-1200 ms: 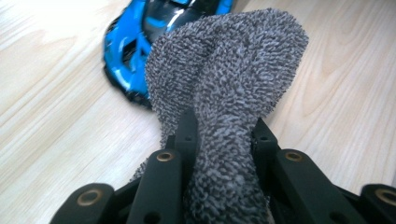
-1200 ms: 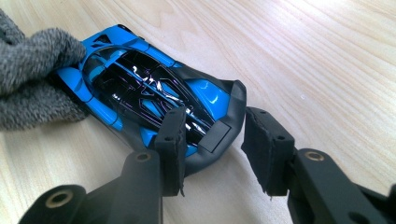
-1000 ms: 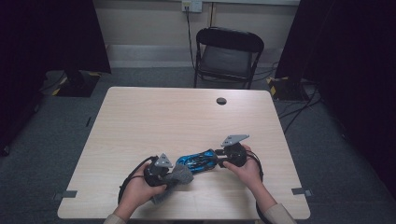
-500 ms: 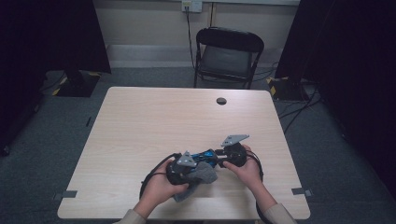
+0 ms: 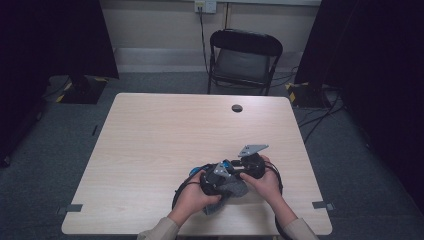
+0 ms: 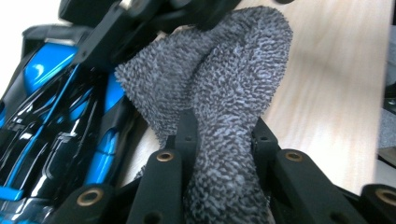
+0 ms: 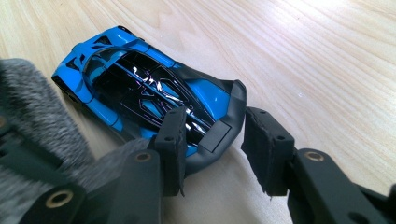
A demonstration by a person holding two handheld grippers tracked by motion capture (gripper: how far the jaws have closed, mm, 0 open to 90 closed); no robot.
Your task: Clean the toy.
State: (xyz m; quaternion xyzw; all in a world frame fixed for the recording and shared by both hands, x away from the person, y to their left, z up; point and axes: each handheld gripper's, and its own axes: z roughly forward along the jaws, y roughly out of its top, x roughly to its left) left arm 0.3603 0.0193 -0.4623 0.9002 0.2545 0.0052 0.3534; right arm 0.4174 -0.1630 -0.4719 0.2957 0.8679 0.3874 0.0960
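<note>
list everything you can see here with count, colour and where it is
toy car: 1, blue and black, near edge of the table, its rear between the right claw's jaws
cloth: 1, grey, fuzzy, clamped in the left claw, beside the car
table: 1, light wood, centre
round cap: 1, dark, far side of the tabletop
folding chair: 1, black, behind the table
wall outlet: 1, white, back wall
left claw: 1, black, shut on the cloth
right claw: 1, black, around the car's rear

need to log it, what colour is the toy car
Bright blue with glossy black panels: the toy car shows best in the right gripper view.
</note>
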